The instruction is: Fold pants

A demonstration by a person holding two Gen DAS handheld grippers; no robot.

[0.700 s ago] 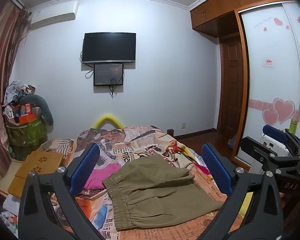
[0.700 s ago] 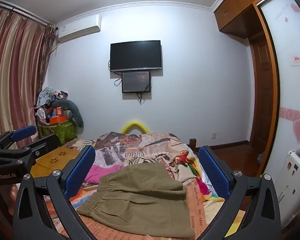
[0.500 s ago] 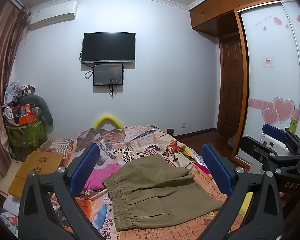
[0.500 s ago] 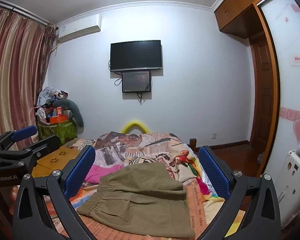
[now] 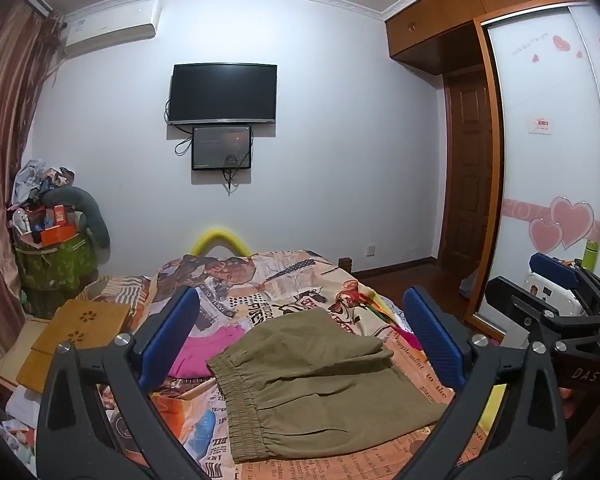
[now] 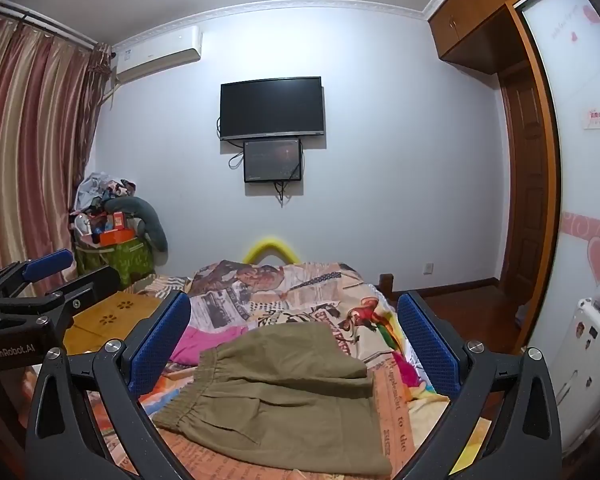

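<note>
Olive-green pants [image 5: 316, 384] lie folded on the bed with the elastic waistband to the left; they also show in the right wrist view [image 6: 284, 392]. My left gripper [image 5: 300, 340] is open and empty, held above and in front of the pants. My right gripper [image 6: 296, 340] is open and empty, also held above the pants. The right gripper shows at the right edge of the left wrist view [image 5: 556, 300]; the left gripper shows at the left edge of the right wrist view [image 6: 40, 284].
The bed has a newspaper-print cover [image 5: 268, 280]. A pink garment [image 5: 208, 348] lies left of the pants. A wooden lap tray [image 5: 80, 336] sits at the bed's left. A cluttered green bin [image 5: 56, 256], a wall TV [image 5: 224, 94] and a wardrobe [image 5: 548, 160] surround the bed.
</note>
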